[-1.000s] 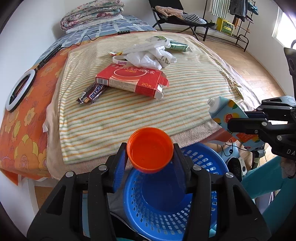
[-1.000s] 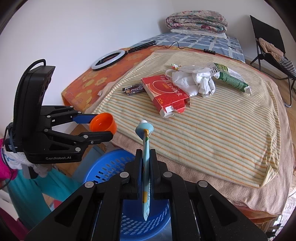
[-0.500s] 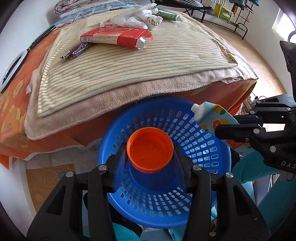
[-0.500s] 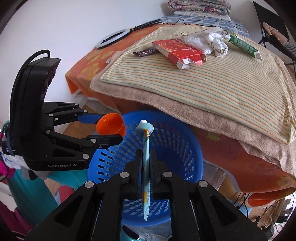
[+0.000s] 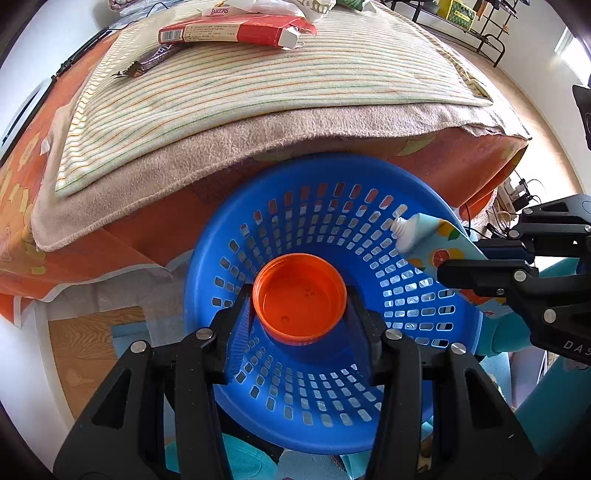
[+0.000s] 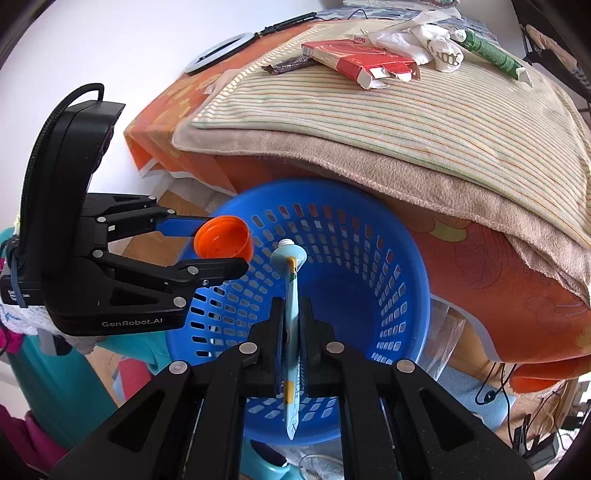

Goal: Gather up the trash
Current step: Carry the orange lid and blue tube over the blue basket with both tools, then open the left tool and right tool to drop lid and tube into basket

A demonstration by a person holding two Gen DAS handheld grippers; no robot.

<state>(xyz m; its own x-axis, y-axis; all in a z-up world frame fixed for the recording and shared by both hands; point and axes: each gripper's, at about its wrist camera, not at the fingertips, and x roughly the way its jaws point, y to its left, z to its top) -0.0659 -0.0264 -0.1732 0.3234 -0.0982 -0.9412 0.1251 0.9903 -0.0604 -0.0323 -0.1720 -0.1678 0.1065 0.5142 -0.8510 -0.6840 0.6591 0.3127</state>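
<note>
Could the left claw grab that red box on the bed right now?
Probably not: the left claw already grips an orange lid over the blue basket, and the red box lies far across the bed.

The right gripper [image 6: 291, 325] pinches a flattened light-blue tube [image 6: 291, 332], white nozzle toward twelve o'clock, over a blue perforated basket [image 6: 402, 295]. At nine o'clock the left gripper [image 6: 221, 251] grips an orange cap [image 6: 223, 238] above the basket's rim. A red carton [image 6: 354, 61] lies on the striped blanket [image 6: 424, 110] at twelve.
</note>
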